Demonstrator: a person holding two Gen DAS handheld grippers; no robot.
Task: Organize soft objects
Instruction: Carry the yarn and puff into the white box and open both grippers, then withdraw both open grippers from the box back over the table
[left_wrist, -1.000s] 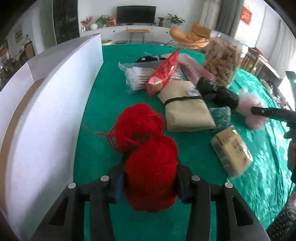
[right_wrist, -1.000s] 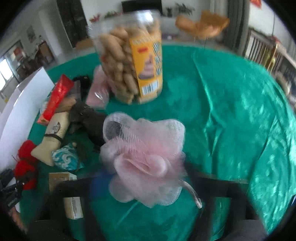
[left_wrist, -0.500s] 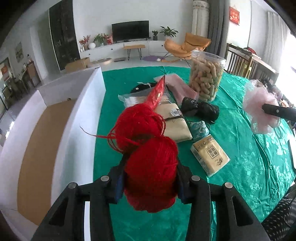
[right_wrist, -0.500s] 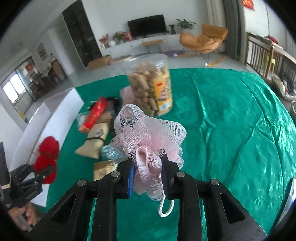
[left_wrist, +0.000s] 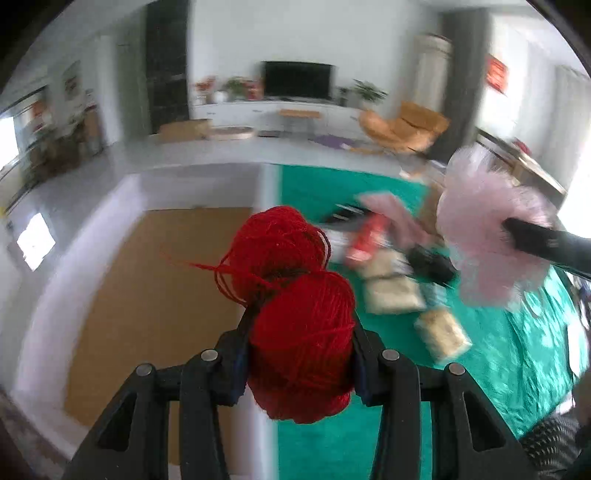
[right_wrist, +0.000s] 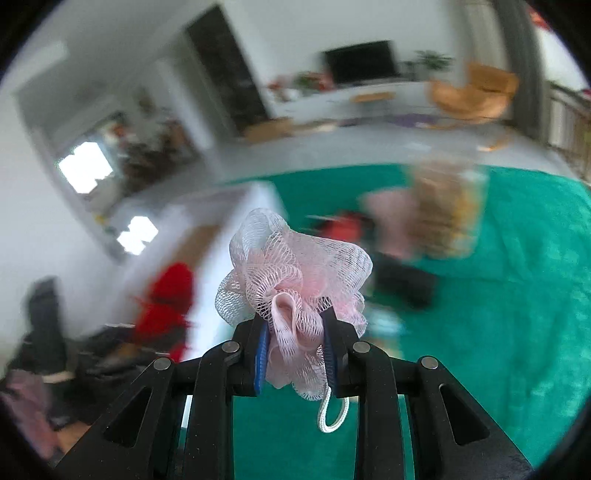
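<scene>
Carry step: both grippers loaded, heading for the box.
Left gripper (left_wrist: 301, 354) clamps red yarn (left_wrist: 295, 314) between its fingers; box (left_wrist: 147, 288) ahead-left. Right gripper (right_wrist: 295, 354) pinches pink loofah (right_wrist: 291, 280). Next, probably: lower, release inside.

— What sort of place is this?

— A home, a living room. A dark TV (left_wrist: 296, 79) hangs on the far white wall above a long low white cabinet (left_wrist: 273, 112) set with potted plants (left_wrist: 365, 89) and flowers.

— Anything else?

— An orange lounge chair (left_wrist: 404, 127) stands on the pale floor to the right, near a grey curtain (left_wrist: 463, 74). A red hanging (left_wrist: 496, 75) marks the right wall. Nearer, a table (right_wrist: 517, 295) under a green cloth carries household odds and ends, a white box (left_wrist: 144, 280) along its left edge.
</scene>
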